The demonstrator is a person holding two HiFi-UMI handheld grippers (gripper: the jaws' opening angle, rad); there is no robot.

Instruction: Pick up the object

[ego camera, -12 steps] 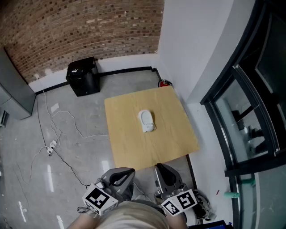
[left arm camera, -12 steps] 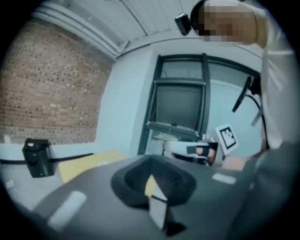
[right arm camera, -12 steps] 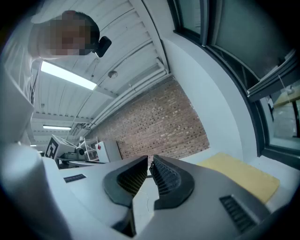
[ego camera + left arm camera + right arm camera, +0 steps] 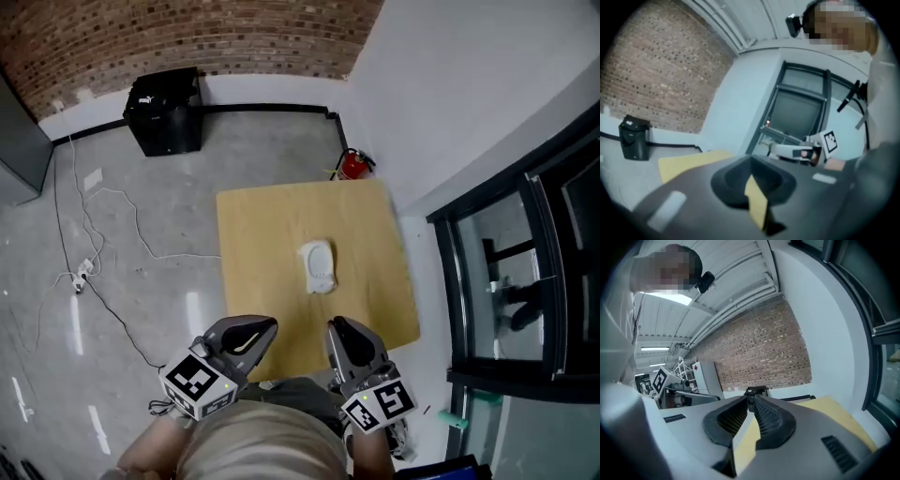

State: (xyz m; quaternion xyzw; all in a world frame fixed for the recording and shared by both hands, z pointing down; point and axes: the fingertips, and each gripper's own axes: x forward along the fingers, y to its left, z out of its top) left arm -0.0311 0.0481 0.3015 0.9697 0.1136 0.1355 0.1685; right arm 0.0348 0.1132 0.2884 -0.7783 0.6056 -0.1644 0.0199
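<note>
Object: white object (image 4: 318, 266), rounded, alone at the tabletop's (image 4: 253, 234) middle.
Tools: left tool (image 4: 266, 326) and right tool (image 4: 336, 327) hover at the tabletop's near edge — both closed, empty.
Handling: probably light, rigid, smooth — may slip.
Hold: across its narrower sides.

Person: beige top (image 4: 267, 441), small black head camera (image 4: 706, 281). Grey-shelled left tongs (image 4: 266, 325): dark curved inset on top, black pads, pale rectangular marks on body. At its rear, left marker cube (image 4: 199, 384): white faces, black square codes. Grey right tongs (image 4: 337, 327): black ribbed pads (image 4: 769, 420), dark slotted vents on shell. Right marker cube (image 4: 380, 403): black-on-white code.
</note>
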